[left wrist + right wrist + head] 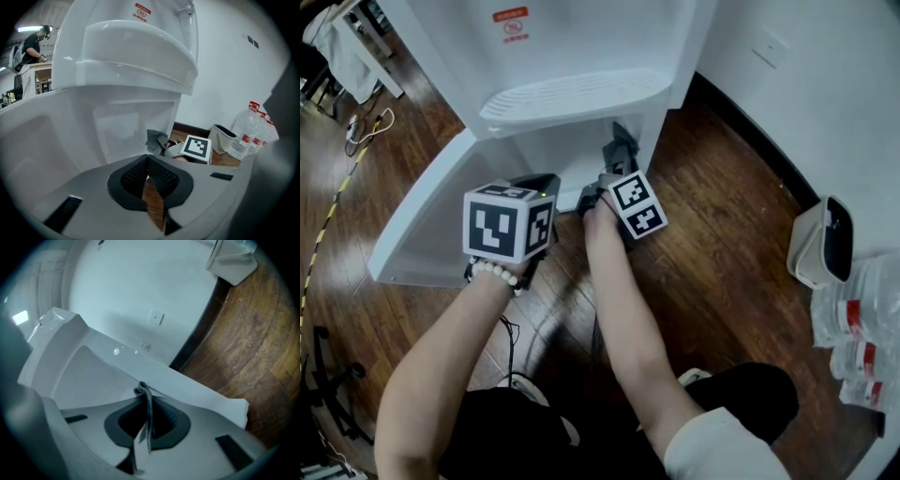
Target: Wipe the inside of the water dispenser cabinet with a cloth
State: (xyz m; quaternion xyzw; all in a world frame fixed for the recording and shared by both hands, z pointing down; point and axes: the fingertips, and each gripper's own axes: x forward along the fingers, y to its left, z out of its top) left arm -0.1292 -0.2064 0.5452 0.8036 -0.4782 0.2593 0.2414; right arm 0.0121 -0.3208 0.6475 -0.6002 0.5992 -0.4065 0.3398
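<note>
R tongs [144, 399] were clamped tight on the grey cloth [149, 427], held at the mouth of the dispenser cabinet [572, 155]. L tongs [147, 161] were closed on nothing, just beside the open door [431, 216]. To wipe well, I'd judge the cloth needed going deeper & pressing flat vs. the walls w/ a firm grip.

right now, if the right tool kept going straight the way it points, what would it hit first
Probably the white inner wall of the water dispenser cabinet. The right tool, shut on the grey cloth, points into the open cabinet, so the cloth would touch first. Depth is unclear.
</note>
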